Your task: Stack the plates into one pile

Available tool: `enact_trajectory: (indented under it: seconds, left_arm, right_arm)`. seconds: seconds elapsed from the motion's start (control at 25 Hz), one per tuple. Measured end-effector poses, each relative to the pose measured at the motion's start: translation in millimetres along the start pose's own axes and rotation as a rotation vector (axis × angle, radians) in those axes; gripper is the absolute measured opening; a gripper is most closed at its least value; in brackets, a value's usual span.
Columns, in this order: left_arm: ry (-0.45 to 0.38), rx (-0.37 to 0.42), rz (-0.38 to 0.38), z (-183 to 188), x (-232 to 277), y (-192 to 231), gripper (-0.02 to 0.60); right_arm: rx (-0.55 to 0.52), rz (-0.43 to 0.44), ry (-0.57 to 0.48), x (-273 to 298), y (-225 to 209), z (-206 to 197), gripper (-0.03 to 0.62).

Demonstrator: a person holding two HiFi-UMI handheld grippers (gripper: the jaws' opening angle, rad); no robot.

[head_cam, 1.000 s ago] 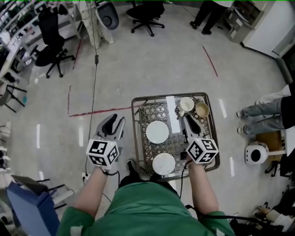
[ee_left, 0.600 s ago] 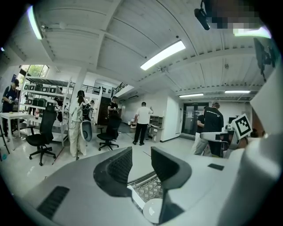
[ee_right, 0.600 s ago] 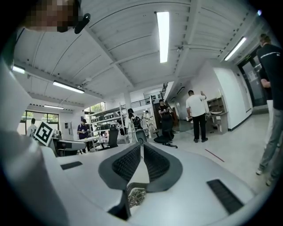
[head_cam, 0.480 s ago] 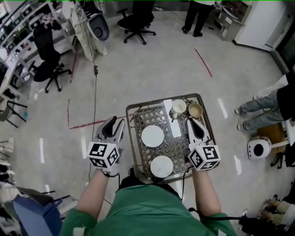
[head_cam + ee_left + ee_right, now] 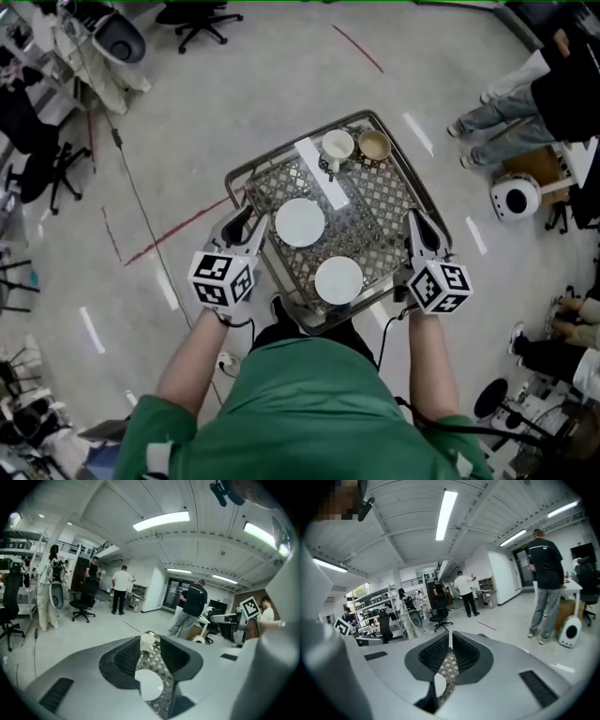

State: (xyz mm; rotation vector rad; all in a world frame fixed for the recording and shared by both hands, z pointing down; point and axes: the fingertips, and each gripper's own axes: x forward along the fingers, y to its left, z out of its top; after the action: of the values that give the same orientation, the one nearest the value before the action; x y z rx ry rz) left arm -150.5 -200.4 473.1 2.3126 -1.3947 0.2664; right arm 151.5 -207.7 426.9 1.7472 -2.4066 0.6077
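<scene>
White against dark patterned lattice: two round plates lying flat and apart on the metal-framed worktop (image 5: 246,171) at the centre of the head view, not yet piled. Toward the left middle of the lattice, the farther white plate (image 5: 300,222); lower and to its right, just inside the bottom rim, the nearer white plate (image 5: 338,280). Along the top edge of the worktop, a white handled cup (image 5: 337,146) and a tan cup (image 5: 374,144) side by side, with a long white strip (image 5: 322,173) slanting down from the white cup toward the farther plate. At the left rim, just beside the farther plate, the left tongs (image 5: 246,223), open and gripping nothing; through their gap in the left gripper view, that plate and the white cup beyond it. At the right rim, well apart from both plates, the right tongs (image 5: 416,223), closed after just closing, nothing caught between the jaws; past them in the right gripper view, only lattice and a sliver of white plate. On the grey floor at the left of the frame, a red tape line (image 5: 178,230); at the upper right, legs of standing people.
</scene>
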Motion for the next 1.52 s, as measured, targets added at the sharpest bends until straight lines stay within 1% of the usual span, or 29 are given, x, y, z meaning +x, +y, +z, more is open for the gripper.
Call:
enact_trajectory:
  seconds: [0.08, 0.2, 0.28, 0.4, 0.52, 0.56, 0.68, 0.84, 0.96, 1.04, 1.16, 1.28, 1.32, 1.4, 1.44, 1.52]
  left_arm:
    - [0.067, -0.009, -0.071, -28.3, 14.0, -10.3, 0.146]
    - [0.166, -0.013, -0.132, -82.4, 34.2, -19.3, 0.146]
    - [0.249, -0.017, -0.172, -123.1, 34.8, -28.9, 0.146]
    - [0.364, -0.02, -0.243, -172.5, 35.4, -54.1, 0.146]
    - [0.478, 0.008, -0.301, -219.3, 43.6, -77.5, 0.146]
    - [0.516, 0.006, -0.313, -235.5, 47.3, -83.0, 0.146]
    - [0.626, -0.036, -0.329, -279.7, 57.5, -95.4, 0.146]
    - [0.744, -0.068, -0.338, -326.2, 64.3, -104.0, 0.146]
    - [0.791, -0.087, -0.305, -347.7, 68.6, -102.8, 0.146]
    - [0.811, -0.12, -0.284, -355.5, 68.1, -103.4, 0.146]
    - [0.823, -0.176, -0.286, -359.7, 68.6, -110.1, 0.146]
    - [0.836, -0.188, -0.297, -365.3, 70.2, -115.7, 0.144]
    - [0.84, -0.184, -0.291, -367.1, 70.5, -115.5, 0.138]
    - [0.842, -0.18, -0.272, -368.8, 71.5, -112.9, 0.098]
    - [0.839, -0.187, -0.267, -368.5, 71.7, -112.0, 0.079]
    - [0.82, -0.209, -0.271, -364.4, 71.0, -111.2, 0.068]
  right_arm:
    - [0.036, -0.059, 0.013, -15.0, -8.5, -17.5, 0.043]
    - [0.07, -0.111, 0.029, -25.3, -15.6, -47.7, 0.043]
    - [0.091, -0.14, 0.053, -39.4, -14.0, -71.6, 0.043]
    - [0.124, -0.166, 0.079, -56.8, -18.9, -95.8, 0.043]
    - [0.164, -0.176, 0.097, -66.2, -28.8, -112.1, 0.043]
    - [0.174, -0.176, 0.101, -69.3, -31.9, -116.3, 0.043]
    - [0.188, -0.175, 0.113, -82.1, -41.3, -125.1, 0.043]
    - [0.206, -0.187, 0.133, -100.5, -56.7, -137.2, 0.043]
    - [0.214, -0.199, 0.14, -110.6, -69.9, -141.3, 0.043]
    - [0.22, -0.205, 0.141, -117.3, -76.8, -141.3, 0.043]
    - [0.228, -0.208, 0.141, -122.9, -82.8, -139.8, 0.043]
    - [0.228, -0.203, 0.153, -121.3, -82.0, -142.7, 0.043]
    - [0.229, -0.199, 0.158, -120.3, -80.8, -144.1, 0.043]
    - [0.236, -0.192, 0.164, -118.6, -79.3, -146.2, 0.043]
    - [0.24, -0.189, 0.165, -117.7, -78.9, -146.6, 0.043]
    - [0.238, -0.184, 0.17, -115.0, -77.3, -146.3, 0.041]
